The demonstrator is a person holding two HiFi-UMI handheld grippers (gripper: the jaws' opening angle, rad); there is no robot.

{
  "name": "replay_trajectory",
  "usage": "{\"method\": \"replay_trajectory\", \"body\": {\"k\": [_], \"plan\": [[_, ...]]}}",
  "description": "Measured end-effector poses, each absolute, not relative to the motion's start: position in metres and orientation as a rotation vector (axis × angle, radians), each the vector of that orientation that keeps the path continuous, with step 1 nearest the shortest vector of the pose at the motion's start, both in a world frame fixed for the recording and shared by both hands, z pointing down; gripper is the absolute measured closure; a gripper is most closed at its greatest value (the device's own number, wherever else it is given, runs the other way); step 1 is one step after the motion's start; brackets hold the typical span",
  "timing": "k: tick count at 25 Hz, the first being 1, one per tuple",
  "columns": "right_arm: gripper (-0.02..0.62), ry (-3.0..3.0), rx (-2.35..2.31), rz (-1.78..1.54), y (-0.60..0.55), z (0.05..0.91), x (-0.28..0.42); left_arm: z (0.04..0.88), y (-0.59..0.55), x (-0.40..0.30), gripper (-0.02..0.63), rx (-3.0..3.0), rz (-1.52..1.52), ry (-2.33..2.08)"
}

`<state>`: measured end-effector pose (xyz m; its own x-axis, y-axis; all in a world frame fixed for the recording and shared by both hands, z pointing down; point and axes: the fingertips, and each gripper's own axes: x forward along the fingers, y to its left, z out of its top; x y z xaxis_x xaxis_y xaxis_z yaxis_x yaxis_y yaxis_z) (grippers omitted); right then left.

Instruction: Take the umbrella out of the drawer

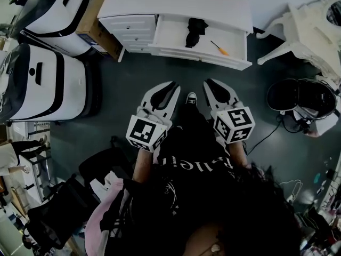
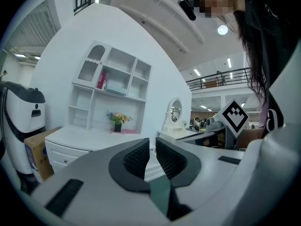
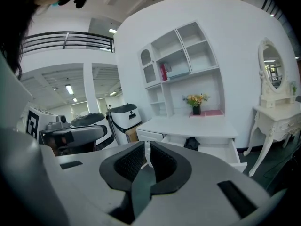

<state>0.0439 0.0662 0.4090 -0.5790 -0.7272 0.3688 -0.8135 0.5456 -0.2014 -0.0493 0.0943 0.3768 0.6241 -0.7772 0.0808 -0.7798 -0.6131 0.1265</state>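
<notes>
**A:** Head view first. Where is the umbrella?

**B:** The black umbrella [image 1: 195,31] lies folded in the open drawer [image 1: 234,39] of the white desk [image 1: 176,1], towards the drawer's left half. An orange screwdriver [image 1: 219,48] lies to its right in the same drawer, apart from it.

**A:** And the tools?

**B:** The left tool [image 1: 169,85] and the right tool [image 1: 212,82] are side by side over the dark floor, tips towards the drawer and well short of it. A shoe [image 1: 191,97] shows between them.

**A:** What about the left gripper view?

**B:** The left tool [image 2: 152,142] has its ribbed pads drawn together, with only a thin slit between them and nothing in it. Beyond it are the desk [image 2: 75,135] with its shelves and a pot of flowers [image 2: 118,120]. The umbrella doesn't show here.

**A:** And the right gripper view?

**B:** The right tool [image 3: 147,145] is closed too and grips nothing. Past its jaws the drawer [image 3: 221,152] stands pulled out, and the umbrella [image 3: 191,143] is a dark lump at its back edge. The flowers [image 3: 196,100] stand on the desk above.
</notes>
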Motion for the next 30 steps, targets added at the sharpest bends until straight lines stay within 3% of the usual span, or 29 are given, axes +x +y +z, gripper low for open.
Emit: {"method": "replay_trajectory", "body": {"k": [16,30], "plan": [[0.528,-2.568,1.219,0.583,-0.143,0.421,0.082,0.38,-0.101,-0.03,0.565,2.64,0.166,-1.41],[0.528,-2.546,1.196,0.694,-0.203,0.454,0.109,0.389,-0.175,-0.029,0.565,2.549,0.245,-1.493]]}}
